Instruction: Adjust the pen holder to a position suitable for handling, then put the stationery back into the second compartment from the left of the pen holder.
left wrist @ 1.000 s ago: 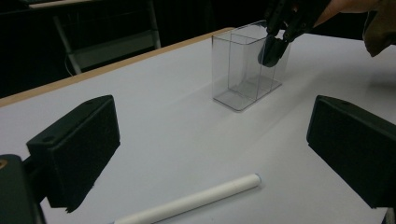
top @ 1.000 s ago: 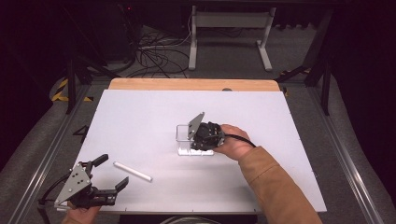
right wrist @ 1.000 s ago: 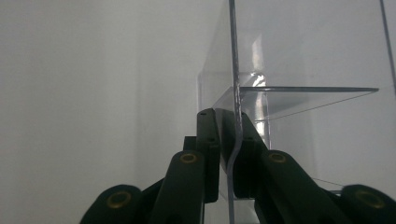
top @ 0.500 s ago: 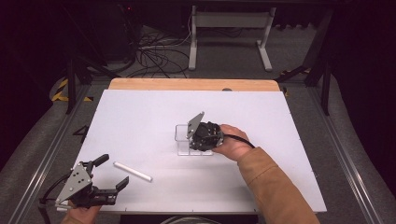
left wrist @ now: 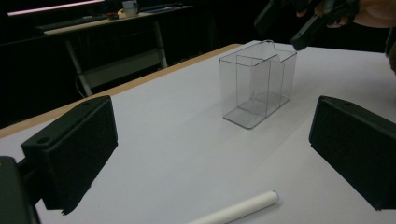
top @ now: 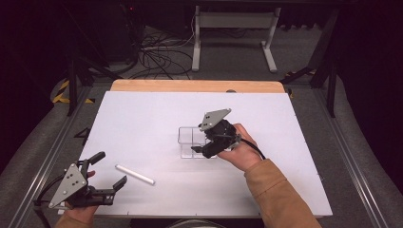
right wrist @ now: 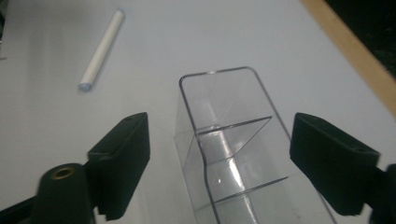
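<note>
Right gripper (top: 202,151), held above the clear plastic box (top: 192,141) near the middle of the white table (top: 142,123), had just been opening: its jaws, which clasped the box in the earlier high views, stood well apart with the box's walls between them but untouched, as the right gripper view confirmed (right wrist: 224,154). The gripper also sat slightly higher and farther toward the person than before. This release suggested that the box, upright with its inner dividers visible, had been set in its place. Left gripper (top: 107,171) rested at the near left corner, jaws wide apart and holding nothing, unchanged from the earlier views. White stick (top: 135,174) lay flat on the table just beside that gripper, well apart from the box, likely the next thing to be picked up. No brand, label or writing could be read.
</note>
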### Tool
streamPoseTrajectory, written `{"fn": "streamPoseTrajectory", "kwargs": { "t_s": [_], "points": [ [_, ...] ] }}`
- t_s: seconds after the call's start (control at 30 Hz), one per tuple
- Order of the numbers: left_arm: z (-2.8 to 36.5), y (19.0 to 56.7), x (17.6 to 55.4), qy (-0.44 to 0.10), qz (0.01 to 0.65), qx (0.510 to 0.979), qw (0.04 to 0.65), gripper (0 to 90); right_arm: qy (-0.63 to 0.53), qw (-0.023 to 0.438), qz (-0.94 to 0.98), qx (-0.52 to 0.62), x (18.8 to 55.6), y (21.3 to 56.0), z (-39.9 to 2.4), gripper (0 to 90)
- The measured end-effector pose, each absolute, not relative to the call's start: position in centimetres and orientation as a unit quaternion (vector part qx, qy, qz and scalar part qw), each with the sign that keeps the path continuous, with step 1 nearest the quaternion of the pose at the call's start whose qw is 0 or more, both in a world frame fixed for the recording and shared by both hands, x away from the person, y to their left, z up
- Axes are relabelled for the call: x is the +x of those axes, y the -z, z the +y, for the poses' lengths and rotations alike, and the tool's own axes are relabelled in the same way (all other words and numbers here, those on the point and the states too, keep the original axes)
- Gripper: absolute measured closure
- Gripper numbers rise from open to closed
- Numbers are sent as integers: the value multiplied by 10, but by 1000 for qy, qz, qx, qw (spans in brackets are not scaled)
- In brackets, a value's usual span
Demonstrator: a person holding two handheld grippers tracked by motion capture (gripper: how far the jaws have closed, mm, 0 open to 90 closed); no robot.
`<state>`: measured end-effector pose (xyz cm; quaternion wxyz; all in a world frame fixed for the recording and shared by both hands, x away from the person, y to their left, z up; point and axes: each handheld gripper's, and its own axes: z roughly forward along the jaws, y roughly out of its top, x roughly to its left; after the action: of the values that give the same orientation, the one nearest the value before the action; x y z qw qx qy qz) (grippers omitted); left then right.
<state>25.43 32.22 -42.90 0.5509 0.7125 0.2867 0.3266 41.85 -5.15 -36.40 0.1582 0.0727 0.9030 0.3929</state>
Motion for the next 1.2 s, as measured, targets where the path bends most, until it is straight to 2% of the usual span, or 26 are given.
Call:
{"fn": "streamPoseTrajectory", "kwargs": {
  "t_s": [0.23, 0.4, 0.57, 0.8, 0.9, 1.2],
  "points": [
    [324, 428, 255, -317, 290, 717, 549, 37, -428, 170, 881, 107, 412, 359, -53, 100],
    [325, 429, 253, -313, 295, 712, 555, 16, -457, 146, 868, 132, 411, 357, -53, 53],
    [325, 428, 251, -310, 300, 703, 565, 2, -485, 145, 851, 144, 407, 354, -53, 4],
    [323, 427, 249, -329, 314, 703, 548, 3, -499, 137, 843, 144, 401, 353, -48, 0],
    [322, 428, 250, -323, 321, 709, 538, 15, -503, 151, 839, 141, 399, 353, -44, 0],
    [322, 427, 247, -329, 315, 713, 534, 31, -504, 141, 842, 130, 396, 352, -35, 0]
  ]
}}
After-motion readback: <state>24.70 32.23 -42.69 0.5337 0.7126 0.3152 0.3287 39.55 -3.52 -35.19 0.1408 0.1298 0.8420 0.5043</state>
